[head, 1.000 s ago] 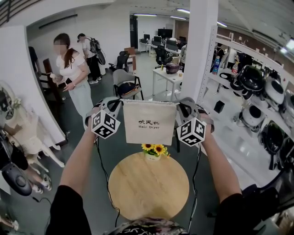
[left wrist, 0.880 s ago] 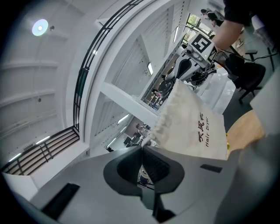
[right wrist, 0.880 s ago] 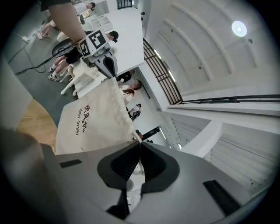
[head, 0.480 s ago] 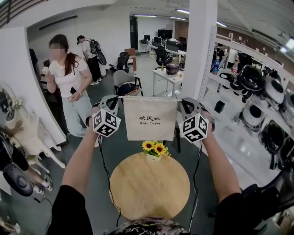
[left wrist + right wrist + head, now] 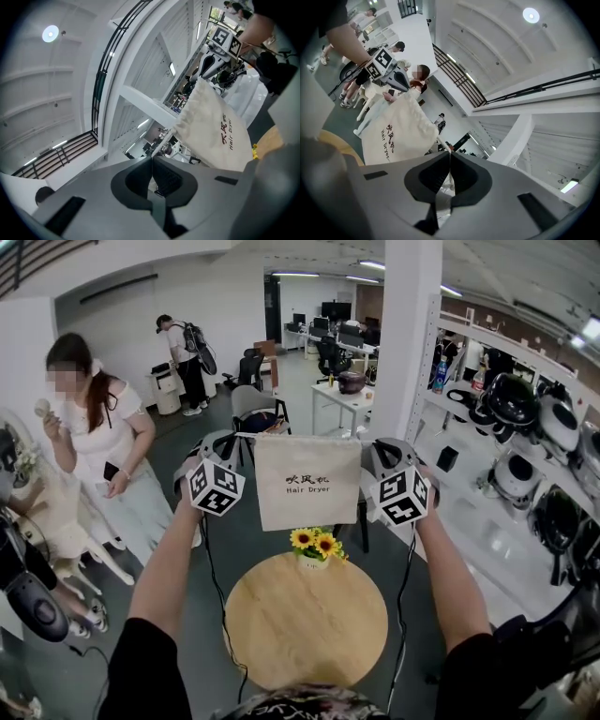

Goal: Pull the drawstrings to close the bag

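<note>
A cream drawstring bag (image 5: 307, 482) printed "Hair Dryer" hangs in the air between my two grippers, above a round wooden table (image 5: 305, 620). My left gripper (image 5: 234, 437) is shut on the left drawstring beside the bag's top left corner. My right gripper (image 5: 375, 444) is shut on the right drawstring at the top right corner. In the left gripper view the jaws (image 5: 153, 158) meet on a thin cord that leads up to the puckered top hem of the bag (image 5: 215, 133). The right gripper view shows its jaws (image 5: 450, 152) pinching a cord that comes off the bag (image 5: 398, 131).
A small pot of sunflowers (image 5: 314, 545) stands at the table's far edge, just under the bag. A person (image 5: 98, 446) stands at the left. A white column (image 5: 408, 334) and shelves of appliances (image 5: 525, 427) are at the right, with chairs (image 5: 258, 413) behind.
Both grippers and the bag have risen slightly, and the right gripper has shifted a little rightward. The person at the left has walked nearer and further left.
</note>
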The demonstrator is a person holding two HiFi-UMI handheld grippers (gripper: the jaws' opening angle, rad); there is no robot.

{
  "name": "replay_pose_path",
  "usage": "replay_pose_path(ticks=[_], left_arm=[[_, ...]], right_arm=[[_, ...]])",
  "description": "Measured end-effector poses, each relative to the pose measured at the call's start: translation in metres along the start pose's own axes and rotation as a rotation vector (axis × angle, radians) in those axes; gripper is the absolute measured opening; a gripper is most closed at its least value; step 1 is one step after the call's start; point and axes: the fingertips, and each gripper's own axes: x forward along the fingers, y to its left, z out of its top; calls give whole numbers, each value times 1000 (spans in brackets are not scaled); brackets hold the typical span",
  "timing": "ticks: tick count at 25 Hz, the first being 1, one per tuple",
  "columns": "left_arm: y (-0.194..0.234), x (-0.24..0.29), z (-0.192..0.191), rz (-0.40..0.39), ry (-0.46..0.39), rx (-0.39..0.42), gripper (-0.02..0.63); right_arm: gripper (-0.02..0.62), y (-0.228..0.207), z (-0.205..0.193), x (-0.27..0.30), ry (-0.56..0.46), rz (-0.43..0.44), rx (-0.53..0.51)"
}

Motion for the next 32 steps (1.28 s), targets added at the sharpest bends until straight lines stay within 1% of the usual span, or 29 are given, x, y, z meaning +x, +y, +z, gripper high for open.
replay_pose_path(ticks=[4, 12, 17, 27, 32], left_arm=[[4, -1, -7, 23, 20, -17, 18], [12, 2, -12, 56, 43, -17, 18], [19, 1, -13, 74, 48, -3, 18], [26, 4, -13, 85, 63, -22, 18], [30, 4, -14, 84, 68, -17, 18]], right_arm=[[9, -3, -1, 0, 0, 3, 40], [9, -13, -4, 0, -6, 2, 96], [9, -18, -3, 0, -8, -5, 141], [9, -30, -10, -3, -17, -12, 216], [9, -34, -12, -4, -22, -16, 241]])
